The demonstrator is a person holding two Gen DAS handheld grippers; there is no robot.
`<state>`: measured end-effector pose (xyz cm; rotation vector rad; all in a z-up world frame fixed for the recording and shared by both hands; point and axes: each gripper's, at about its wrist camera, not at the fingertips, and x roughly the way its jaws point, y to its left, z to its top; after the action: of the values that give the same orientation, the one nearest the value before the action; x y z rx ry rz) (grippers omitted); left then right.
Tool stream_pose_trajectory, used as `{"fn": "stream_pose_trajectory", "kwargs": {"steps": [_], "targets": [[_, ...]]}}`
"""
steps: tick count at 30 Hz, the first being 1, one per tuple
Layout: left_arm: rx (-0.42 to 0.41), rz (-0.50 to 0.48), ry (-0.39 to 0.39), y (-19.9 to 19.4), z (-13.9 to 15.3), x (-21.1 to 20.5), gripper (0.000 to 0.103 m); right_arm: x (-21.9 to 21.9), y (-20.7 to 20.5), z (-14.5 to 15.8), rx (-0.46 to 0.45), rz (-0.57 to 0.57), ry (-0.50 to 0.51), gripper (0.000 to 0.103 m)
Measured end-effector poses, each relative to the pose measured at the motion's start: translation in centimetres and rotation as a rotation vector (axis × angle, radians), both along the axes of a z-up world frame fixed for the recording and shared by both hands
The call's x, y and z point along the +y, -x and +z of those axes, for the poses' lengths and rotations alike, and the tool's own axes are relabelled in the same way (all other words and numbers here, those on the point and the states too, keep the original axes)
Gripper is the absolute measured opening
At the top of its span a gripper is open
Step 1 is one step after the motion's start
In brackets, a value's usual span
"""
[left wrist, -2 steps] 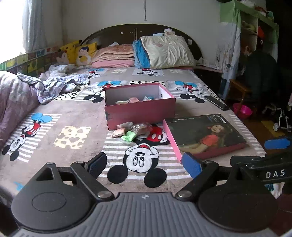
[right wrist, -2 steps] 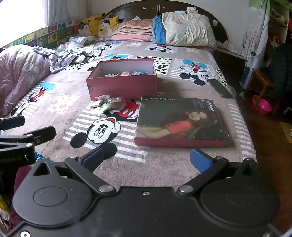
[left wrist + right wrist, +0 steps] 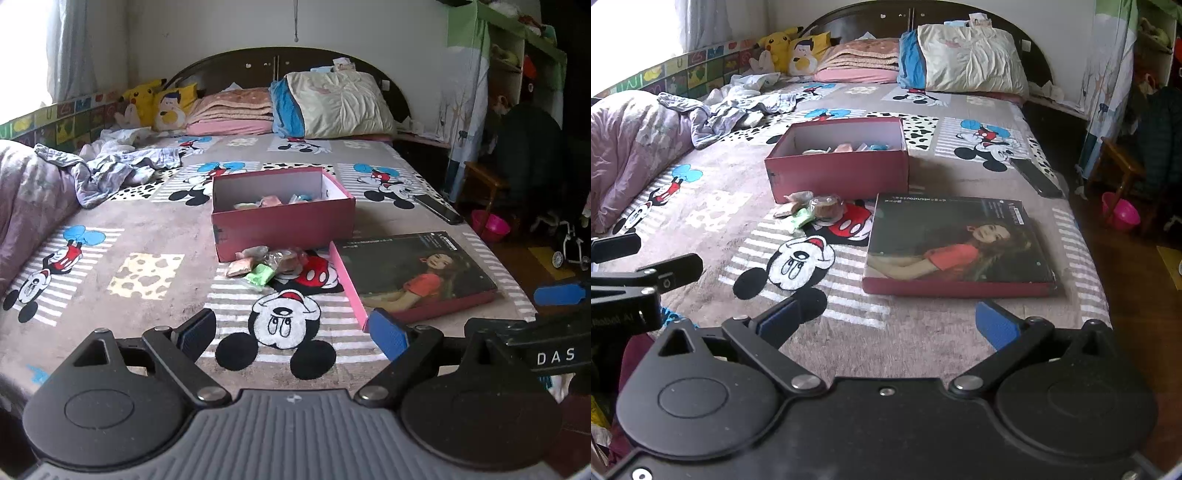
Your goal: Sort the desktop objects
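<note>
An open red box (image 3: 282, 221) (image 3: 842, 168) sits mid-bed with several small wrapped items inside. A pile of small packets (image 3: 269, 264) (image 3: 809, 212), one green, lies just in front of it. The box lid (image 3: 413, 273) (image 3: 956, 243), printed with a woman's photo, lies flat to the right. My left gripper (image 3: 293, 332) is open and empty near the bed's foot, well short of the packets. My right gripper (image 3: 892, 317) is open and empty, just short of the lid's near edge.
A dark phone (image 3: 437, 208) (image 3: 1036, 177) lies at the bed's right edge. Crumpled clothes and a purple quilt (image 3: 33, 192) fill the left side. Pillows and folded blankets (image 3: 332, 103) are at the headboard. The floor with a pink basin (image 3: 1119, 216) drops off at the right.
</note>
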<state>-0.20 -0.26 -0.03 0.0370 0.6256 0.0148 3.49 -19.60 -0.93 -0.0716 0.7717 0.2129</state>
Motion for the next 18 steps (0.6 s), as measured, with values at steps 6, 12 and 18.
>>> {"fn": "stream_pose_trajectory", "kwargs": {"steps": [6, 12, 18], "targets": [[0.030, 0.007, 0.028, -0.2, 0.0, -0.3, 0.090, 0.1, -0.3, -0.4, -0.006, 0.001, 0.009, 0.102], [0.028, 0.010, 0.039, -0.2, -0.3, 0.6, 0.090, 0.5, 0.2, -0.5, -0.013, 0.004, 0.016, 0.102], [0.032, 0.014, 0.037, -0.2, -0.3, 0.5, 0.090, 0.3, 0.1, -0.4, -0.006, 0.010, 0.016, 0.102]]}}
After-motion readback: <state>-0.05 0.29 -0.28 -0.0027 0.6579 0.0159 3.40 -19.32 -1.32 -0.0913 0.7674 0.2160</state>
